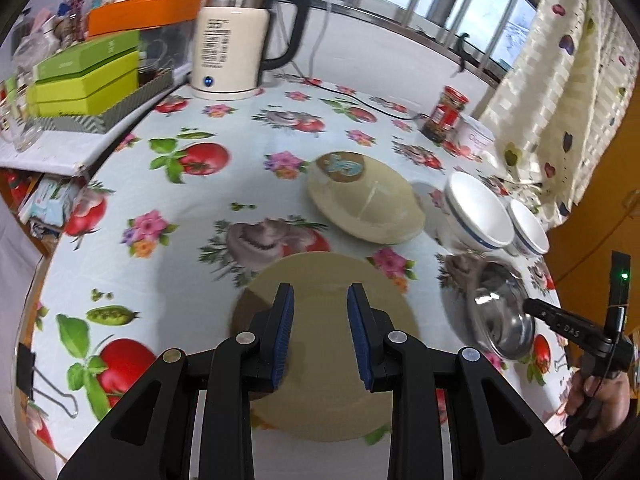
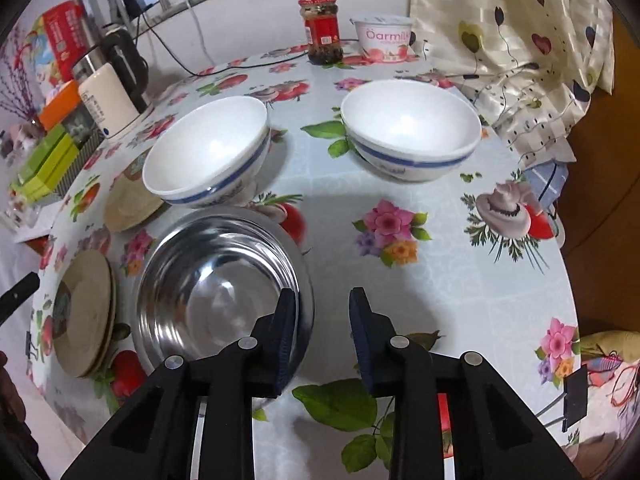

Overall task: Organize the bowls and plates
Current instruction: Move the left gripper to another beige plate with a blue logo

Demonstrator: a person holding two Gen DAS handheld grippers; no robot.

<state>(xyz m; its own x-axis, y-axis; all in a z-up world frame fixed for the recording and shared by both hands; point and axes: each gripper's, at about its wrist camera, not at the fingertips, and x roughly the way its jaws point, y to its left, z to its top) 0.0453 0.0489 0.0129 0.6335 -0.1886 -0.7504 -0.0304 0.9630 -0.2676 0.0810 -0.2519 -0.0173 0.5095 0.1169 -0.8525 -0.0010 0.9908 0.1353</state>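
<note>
A stack of beige plates (image 1: 320,276) lies at the near edge of the table, and my left gripper (image 1: 321,316) hovers over it, open, with nothing between its pads. The same stack (image 2: 84,312) shows at the left of the right wrist view. A steel bowl (image 2: 216,284) sits next to it. My right gripper (image 2: 322,316) straddles the bowl's right rim, one finger inside and one outside, pads apart from the metal. Two white bowls with blue bands (image 2: 208,152) (image 2: 412,128) stand behind. An upturned beige dish (image 1: 364,204) lies mid-table.
A cream kettle (image 1: 232,48) and green boxes (image 1: 88,76) stand at the far left. A red-lidded jar (image 2: 322,28) and a yogurt tub (image 2: 384,38) sit at the back. A curtain (image 2: 520,60) drapes onto the table's right side. A person's hand (image 1: 596,396) holds the right gripper.
</note>
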